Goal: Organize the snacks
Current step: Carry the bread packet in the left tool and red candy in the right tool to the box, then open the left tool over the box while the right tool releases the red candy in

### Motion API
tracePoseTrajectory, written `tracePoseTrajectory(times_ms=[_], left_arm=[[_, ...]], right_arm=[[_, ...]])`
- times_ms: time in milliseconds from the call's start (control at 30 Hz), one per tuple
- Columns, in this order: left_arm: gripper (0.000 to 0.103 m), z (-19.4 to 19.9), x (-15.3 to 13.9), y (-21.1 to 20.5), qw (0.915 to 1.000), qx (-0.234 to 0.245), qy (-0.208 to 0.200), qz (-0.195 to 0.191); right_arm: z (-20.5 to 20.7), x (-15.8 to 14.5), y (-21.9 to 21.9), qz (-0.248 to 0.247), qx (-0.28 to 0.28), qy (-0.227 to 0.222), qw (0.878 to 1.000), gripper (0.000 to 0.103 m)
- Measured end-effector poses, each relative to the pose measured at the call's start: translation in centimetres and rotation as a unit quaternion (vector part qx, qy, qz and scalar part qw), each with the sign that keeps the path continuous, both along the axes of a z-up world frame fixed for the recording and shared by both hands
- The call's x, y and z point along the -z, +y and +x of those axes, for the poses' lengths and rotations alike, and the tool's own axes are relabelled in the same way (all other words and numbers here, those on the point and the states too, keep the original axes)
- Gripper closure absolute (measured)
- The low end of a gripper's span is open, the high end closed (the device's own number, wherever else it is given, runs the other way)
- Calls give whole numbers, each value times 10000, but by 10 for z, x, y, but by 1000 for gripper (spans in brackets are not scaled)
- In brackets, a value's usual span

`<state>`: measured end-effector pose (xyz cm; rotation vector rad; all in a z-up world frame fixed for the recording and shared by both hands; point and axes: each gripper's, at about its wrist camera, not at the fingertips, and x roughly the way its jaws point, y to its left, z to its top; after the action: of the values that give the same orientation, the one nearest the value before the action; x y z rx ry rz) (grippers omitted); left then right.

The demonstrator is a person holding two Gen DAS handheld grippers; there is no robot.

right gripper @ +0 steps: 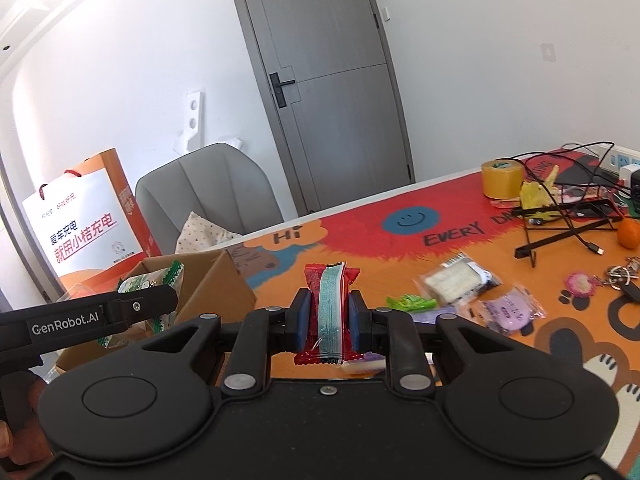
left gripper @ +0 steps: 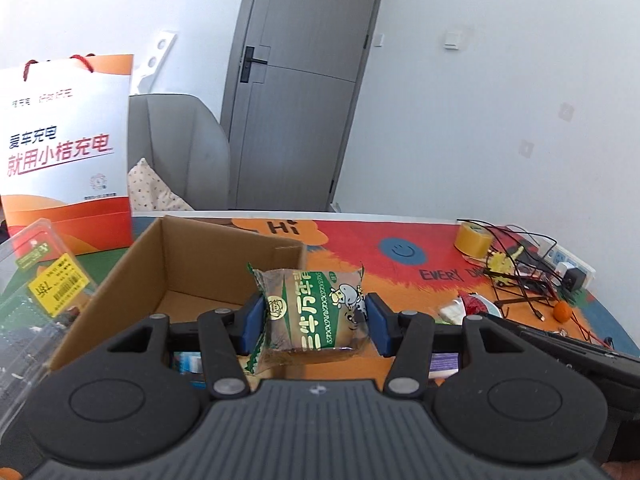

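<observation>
I see the table's glossy printed mat [right gripper: 460, 264], orange and red, with the open corrugated cardboard box [left gripper: 192, 264] at its left end. My left gripper [left gripper: 316, 316] clamps a crinkly green-and-brown snack packet [left gripper: 310, 312], squarish and pillow-shaped, held above the box's right edge with its sealed ends out to the sides. My right gripper [right gripper: 328, 316], jaws narrow, pinches a slim red foil packet [right gripper: 330, 312] held upright, long axis vertical, over the mat. Loose wrapped snacks [right gripper: 460, 280] lie right of it

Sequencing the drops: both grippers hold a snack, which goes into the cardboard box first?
Left, probably. Its green snack pack hangs at the cardboard box opening; the right gripper holds its red packet over the mat beside it.
</observation>
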<state>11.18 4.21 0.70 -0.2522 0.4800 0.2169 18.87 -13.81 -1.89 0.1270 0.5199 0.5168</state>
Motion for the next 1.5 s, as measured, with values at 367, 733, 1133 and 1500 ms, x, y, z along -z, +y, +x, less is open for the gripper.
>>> tracePoseTrajectory(times_ms=[367, 733, 1133, 1500], left_arm=[[51, -6, 2, 36, 9995, -297, 3, -131], [50, -9, 10, 73, 9976, -611, 166, -290], [29, -27, 6, 105, 9947, -860, 110, -558], [12, -40, 4, 122, 9923, -1056, 31, -650]], right_arm=[[-3, -5, 35, 15, -310, -54, 9995, 82], [-1, -6, 73, 1, -604, -42, 9982, 82], [-1, -10, 114, -31, -919, -16, 9958, 82], [6, -9, 142, 154, -1121, 171, 9934, 61]])
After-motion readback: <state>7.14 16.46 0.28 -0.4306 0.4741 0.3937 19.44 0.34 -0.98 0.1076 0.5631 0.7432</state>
